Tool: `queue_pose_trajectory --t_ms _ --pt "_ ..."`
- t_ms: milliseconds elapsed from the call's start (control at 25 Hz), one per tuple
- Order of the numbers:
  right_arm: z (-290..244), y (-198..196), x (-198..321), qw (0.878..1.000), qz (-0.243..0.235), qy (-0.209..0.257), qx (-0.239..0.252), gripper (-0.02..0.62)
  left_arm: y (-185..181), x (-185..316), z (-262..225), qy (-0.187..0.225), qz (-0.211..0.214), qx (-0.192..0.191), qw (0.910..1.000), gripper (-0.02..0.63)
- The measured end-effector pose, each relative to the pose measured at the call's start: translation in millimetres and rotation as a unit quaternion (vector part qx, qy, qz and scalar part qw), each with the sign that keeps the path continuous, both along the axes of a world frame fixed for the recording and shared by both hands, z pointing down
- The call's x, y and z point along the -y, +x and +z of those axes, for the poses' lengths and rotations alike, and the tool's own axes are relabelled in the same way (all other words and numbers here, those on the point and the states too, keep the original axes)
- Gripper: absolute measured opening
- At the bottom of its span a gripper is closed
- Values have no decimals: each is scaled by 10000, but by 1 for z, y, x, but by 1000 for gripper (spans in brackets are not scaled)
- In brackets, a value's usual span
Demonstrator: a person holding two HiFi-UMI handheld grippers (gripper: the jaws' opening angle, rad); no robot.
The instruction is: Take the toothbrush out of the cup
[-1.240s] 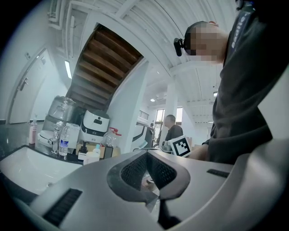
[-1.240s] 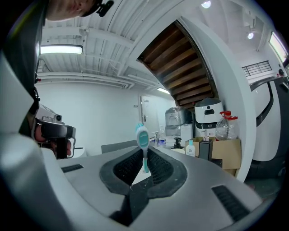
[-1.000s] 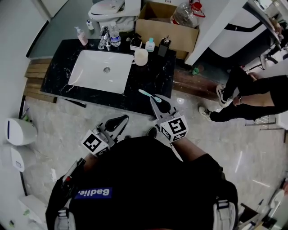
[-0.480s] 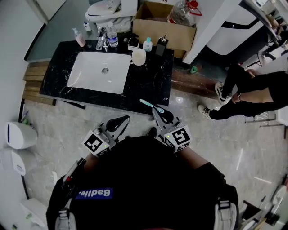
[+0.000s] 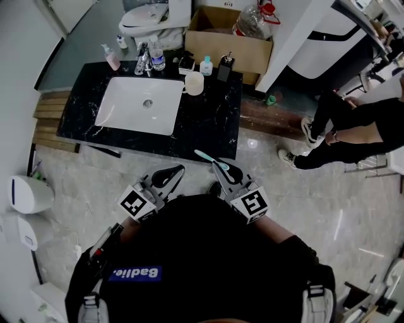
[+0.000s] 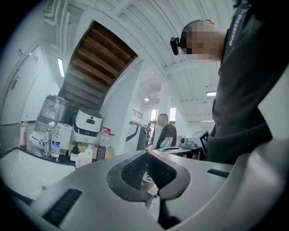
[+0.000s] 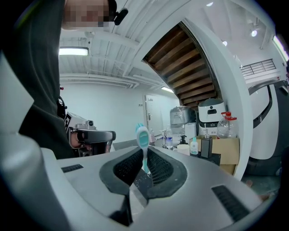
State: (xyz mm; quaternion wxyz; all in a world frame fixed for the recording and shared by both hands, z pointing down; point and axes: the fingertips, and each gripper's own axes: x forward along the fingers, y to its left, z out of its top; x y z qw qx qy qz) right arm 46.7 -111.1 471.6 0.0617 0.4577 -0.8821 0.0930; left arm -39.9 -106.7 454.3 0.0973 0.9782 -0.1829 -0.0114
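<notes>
My right gripper (image 5: 222,169) is shut on a teal-and-white toothbrush (image 5: 210,159), held near my body in front of the black counter (image 5: 214,120). In the right gripper view the toothbrush (image 7: 143,143) stands up between the pads, brush head on top. The cream cup (image 5: 194,82) stands on the counter to the right of the sink (image 5: 140,105), far from both grippers. My left gripper (image 5: 173,175) is shut with nothing in it, close to my body. In the left gripper view its pads (image 6: 147,168) meet.
Bottles, a faucet and a pink soap dispenser (image 5: 112,57) line the counter's back edge. A cardboard box (image 5: 228,39) and a toilet (image 5: 149,17) stand behind it. A person in black (image 5: 350,132) stands at the right on the tile floor.
The right gripper with the toothbrush has drawn back slightly toward my body. The left gripper stays where it was.
</notes>
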Motion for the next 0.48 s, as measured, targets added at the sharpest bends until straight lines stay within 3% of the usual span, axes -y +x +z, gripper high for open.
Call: queue_pose_trajectory --t_ms 480 --pt "-2 -1 -9 9999 -60 -105 -10 41 6 -6 -3 37 124 43 9999 8"
